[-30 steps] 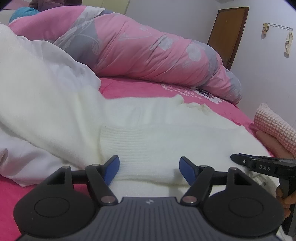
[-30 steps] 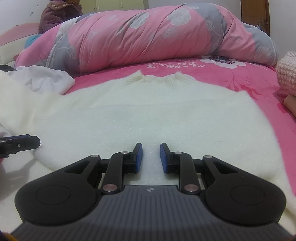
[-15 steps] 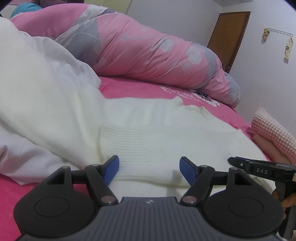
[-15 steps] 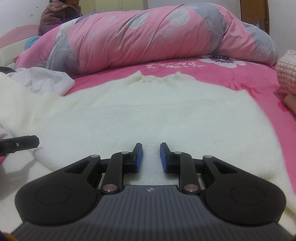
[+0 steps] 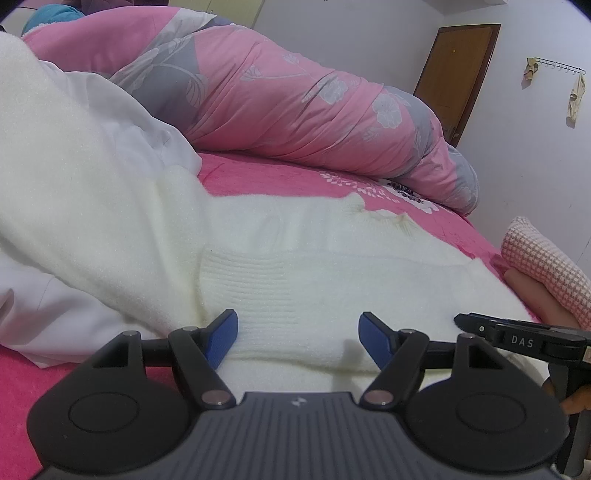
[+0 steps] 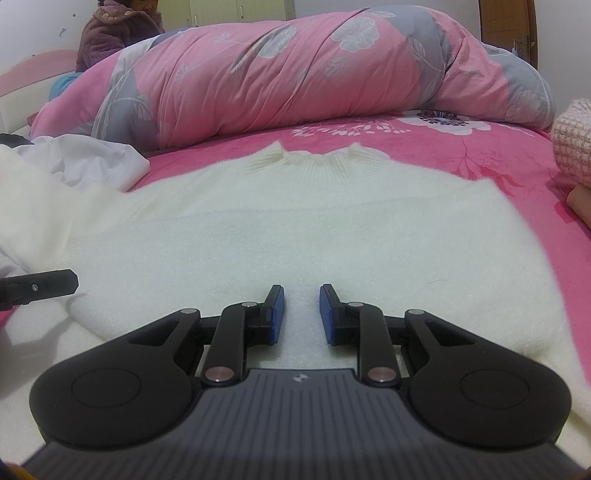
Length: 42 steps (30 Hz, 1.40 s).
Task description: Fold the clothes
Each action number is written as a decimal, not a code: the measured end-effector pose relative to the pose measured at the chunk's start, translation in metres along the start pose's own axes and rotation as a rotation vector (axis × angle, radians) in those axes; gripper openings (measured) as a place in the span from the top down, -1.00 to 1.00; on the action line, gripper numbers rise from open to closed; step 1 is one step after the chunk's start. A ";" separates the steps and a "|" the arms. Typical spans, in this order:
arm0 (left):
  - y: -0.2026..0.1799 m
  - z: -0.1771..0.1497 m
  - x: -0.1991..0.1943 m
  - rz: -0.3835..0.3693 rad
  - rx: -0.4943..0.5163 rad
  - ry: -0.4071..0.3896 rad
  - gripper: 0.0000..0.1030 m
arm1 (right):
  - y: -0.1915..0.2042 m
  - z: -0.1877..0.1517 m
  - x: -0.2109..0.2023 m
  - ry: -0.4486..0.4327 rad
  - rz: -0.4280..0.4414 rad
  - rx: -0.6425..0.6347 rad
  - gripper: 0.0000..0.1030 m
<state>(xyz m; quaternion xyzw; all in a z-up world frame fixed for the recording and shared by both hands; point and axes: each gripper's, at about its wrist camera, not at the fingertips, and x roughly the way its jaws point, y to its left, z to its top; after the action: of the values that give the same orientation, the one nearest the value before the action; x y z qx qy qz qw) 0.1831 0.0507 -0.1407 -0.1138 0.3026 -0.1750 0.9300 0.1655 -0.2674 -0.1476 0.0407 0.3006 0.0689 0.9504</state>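
Observation:
A cream knit sweater (image 6: 314,229) lies flat on the pink bed, collar (image 6: 314,158) at the far end. In the left wrist view the sweater (image 5: 295,251) has a sleeve folded across its body, ribbed cuff (image 5: 251,280) on top. My left gripper (image 5: 297,328) is open, its blue pads on either side of the folded sleeve edge. My right gripper (image 6: 298,302) hovers low over the sweater's near hem with a narrow gap between the pads, holding nothing. Each gripper shows in the other's view: the right one (image 5: 517,336), the left one (image 6: 40,286).
A rolled pink floral duvet (image 6: 314,70) lies across the far side of the bed. White garments (image 5: 74,184) are heaped at the left. A pink checked garment (image 5: 546,266) sits at the right edge. A person in a purple coat (image 6: 114,33) is far back.
The left gripper has drifted slightly; the view has shifted a little. The right gripper and sweater look unchanged.

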 end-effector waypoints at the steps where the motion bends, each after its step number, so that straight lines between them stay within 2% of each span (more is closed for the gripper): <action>1: 0.000 0.000 0.000 0.000 0.000 0.000 -0.43 | 0.000 0.000 0.000 0.000 0.000 0.000 0.61; 42: 0.001 0.001 0.001 0.003 0.005 -0.002 -0.43 | -0.003 -0.002 0.001 -0.007 0.015 0.023 0.60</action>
<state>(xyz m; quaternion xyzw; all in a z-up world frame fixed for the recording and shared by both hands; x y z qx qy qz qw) 0.1848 0.0509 -0.1411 -0.1112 0.3016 -0.1745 0.9307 0.1653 -0.2704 -0.1500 0.0543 0.2977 0.0723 0.9504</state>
